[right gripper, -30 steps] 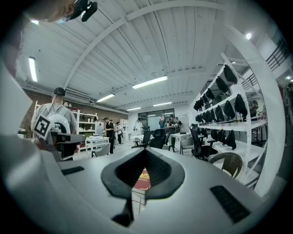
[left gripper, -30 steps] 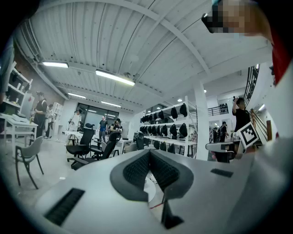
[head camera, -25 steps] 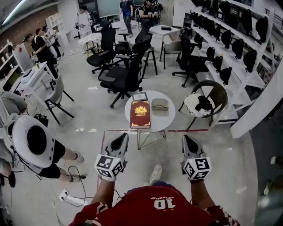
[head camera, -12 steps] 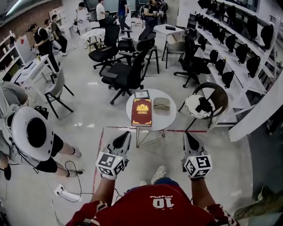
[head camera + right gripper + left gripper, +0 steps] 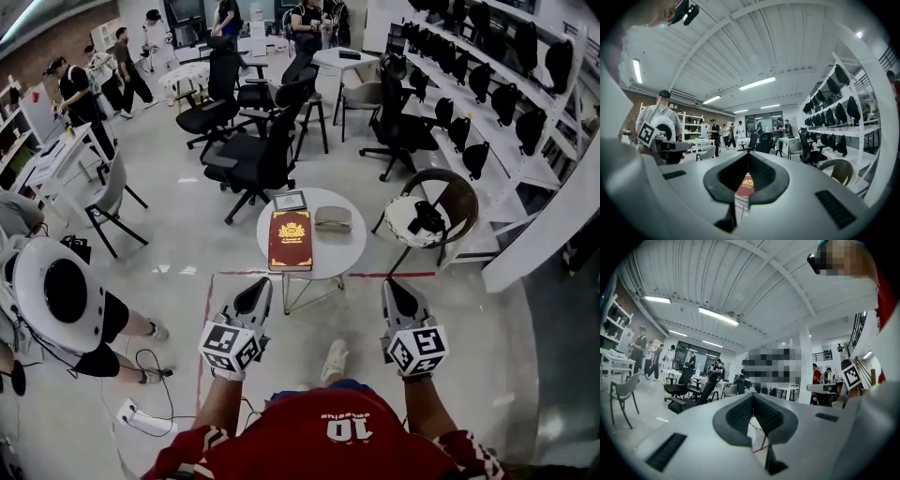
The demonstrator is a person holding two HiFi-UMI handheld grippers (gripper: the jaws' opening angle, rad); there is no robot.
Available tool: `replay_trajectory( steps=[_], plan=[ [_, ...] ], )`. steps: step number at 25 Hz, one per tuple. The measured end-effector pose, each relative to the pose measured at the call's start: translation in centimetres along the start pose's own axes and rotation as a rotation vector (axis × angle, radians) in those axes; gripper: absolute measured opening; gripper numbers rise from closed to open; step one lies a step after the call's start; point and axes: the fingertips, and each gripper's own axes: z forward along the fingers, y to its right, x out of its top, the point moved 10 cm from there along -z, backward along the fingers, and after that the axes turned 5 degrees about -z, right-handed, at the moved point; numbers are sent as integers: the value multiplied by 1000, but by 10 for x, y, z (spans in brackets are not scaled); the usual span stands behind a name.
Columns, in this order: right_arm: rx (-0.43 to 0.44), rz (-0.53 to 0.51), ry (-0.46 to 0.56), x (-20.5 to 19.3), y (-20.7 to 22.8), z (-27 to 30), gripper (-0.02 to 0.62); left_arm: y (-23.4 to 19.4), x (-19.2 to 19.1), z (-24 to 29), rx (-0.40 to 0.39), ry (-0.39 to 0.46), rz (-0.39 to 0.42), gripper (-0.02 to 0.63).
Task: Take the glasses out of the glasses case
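A large open workroom with a pale floor is seen, and a small round white table [image 5: 349,258] stands ahead. On it a closed glasses case [image 5: 333,219] lies just beside a red book [image 5: 290,240].

The left gripper [image 5: 257,287] and right gripper [image 5: 392,289] are held level, well short of the table, jaws together on nothing.

The case could be slid towards the rim if it is pried without being pinned.

The glasses are hidden inside, and the hinge side cannot be made out.
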Motion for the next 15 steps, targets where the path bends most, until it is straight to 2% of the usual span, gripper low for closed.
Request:
replay_trajectory(
  steps=[6, 15],
  plan=[
    [0, 9, -8, -6, 20, 15, 15, -5, 0, 29, -18, -10, -1, 6],
    [45, 30, 5, -5, 61, 68, 15, -20, 7, 89, -23, -28, 15, 6]
  ],
)
